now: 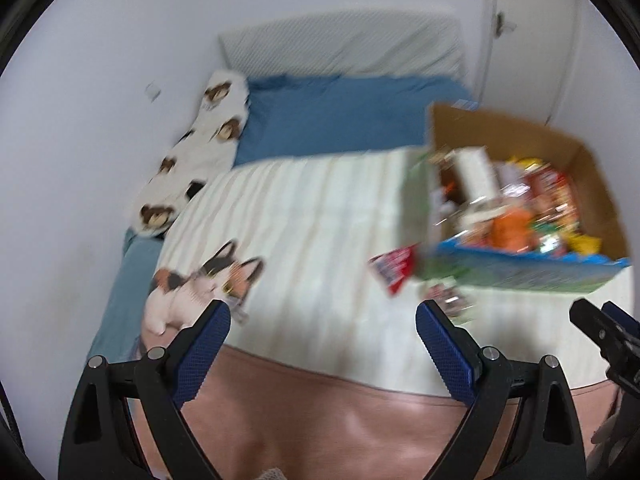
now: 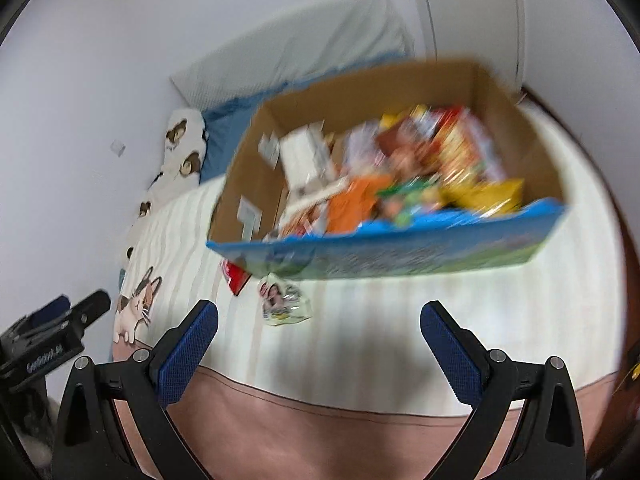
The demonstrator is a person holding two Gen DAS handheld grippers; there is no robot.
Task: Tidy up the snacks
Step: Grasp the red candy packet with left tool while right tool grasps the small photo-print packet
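One cardboard box of snacks sits on the striped bedspread; two packets outside it: red packet, clear packet. Left gripper and right gripper both spread wide, empty, tilted down over the bed

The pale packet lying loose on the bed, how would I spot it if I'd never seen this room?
Find the cardboard box full of snacks on the striped blanket. Just outside its blue front wall, near the left corner, two packets lie on the blanket. The pale packet is the one lying fully clear of the box, whitish with pictures on it, while the red packet beside it sits partly tucked under the box's edge.
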